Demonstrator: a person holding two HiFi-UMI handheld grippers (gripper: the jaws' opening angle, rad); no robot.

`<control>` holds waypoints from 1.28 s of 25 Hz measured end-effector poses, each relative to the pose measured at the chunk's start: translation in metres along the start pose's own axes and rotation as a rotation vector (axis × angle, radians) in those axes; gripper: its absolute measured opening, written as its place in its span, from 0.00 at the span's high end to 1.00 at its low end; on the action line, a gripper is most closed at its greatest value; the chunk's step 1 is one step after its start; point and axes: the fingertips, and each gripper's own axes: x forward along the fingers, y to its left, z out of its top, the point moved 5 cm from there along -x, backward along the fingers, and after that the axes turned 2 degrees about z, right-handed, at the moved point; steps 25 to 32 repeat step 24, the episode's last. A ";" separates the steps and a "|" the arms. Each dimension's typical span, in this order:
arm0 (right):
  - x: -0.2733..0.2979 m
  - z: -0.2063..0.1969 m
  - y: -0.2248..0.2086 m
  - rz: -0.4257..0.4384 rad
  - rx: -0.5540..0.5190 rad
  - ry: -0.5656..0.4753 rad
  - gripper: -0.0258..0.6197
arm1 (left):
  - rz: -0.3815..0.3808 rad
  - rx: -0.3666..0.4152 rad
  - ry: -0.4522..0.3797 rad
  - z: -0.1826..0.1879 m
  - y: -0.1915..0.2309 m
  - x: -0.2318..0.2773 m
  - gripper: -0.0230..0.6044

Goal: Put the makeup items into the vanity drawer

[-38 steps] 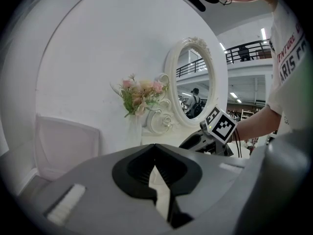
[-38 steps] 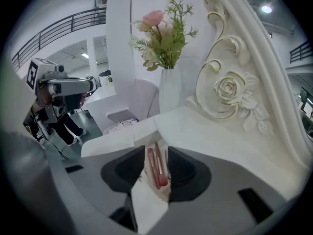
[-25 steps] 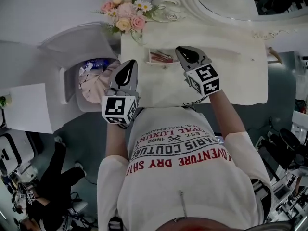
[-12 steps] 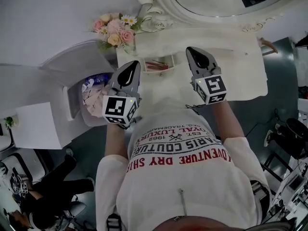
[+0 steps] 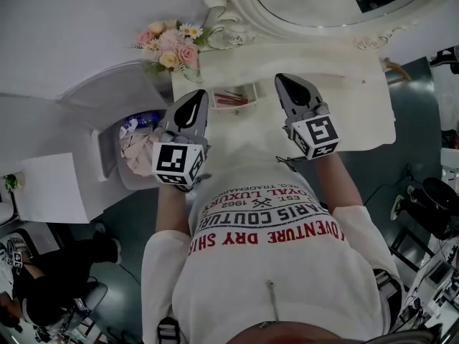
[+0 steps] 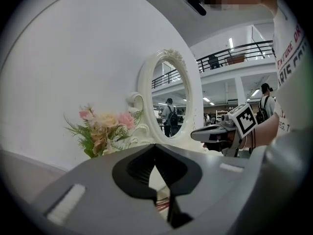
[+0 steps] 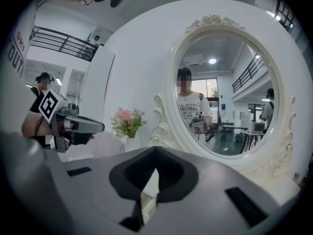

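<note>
The left gripper [image 5: 194, 97] and the right gripper [image 5: 284, 82] hung roughly level over the white bench [image 5: 358, 113]. Both had their fingers pressed together on nothing, which to me looked like a pause rather than a reach. The makeup items [image 5: 231, 100], thin reddish sticks, lay flat in a small open tray [image 5: 252, 90] near the mirror's foot, between the two grippers. Their long axes ran side to side along the bench's back. I couldn't tell which end was the cap.
</note>
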 end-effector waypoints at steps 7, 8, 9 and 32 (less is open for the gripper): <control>0.003 0.002 0.005 0.025 0.000 0.009 0.95 | 0.014 0.001 -0.006 0.002 0.001 -0.004 0.95; 0.004 0.002 0.006 0.029 0.000 0.007 0.95 | 0.016 0.002 -0.007 0.002 0.001 -0.004 0.95; 0.004 0.002 0.006 0.032 -0.002 0.005 0.95 | 0.019 0.003 -0.007 0.002 0.001 -0.005 0.95; 0.009 -0.005 0.017 0.050 -0.022 0.023 0.95 | 0.041 -0.005 -0.002 -0.006 0.005 -0.007 0.95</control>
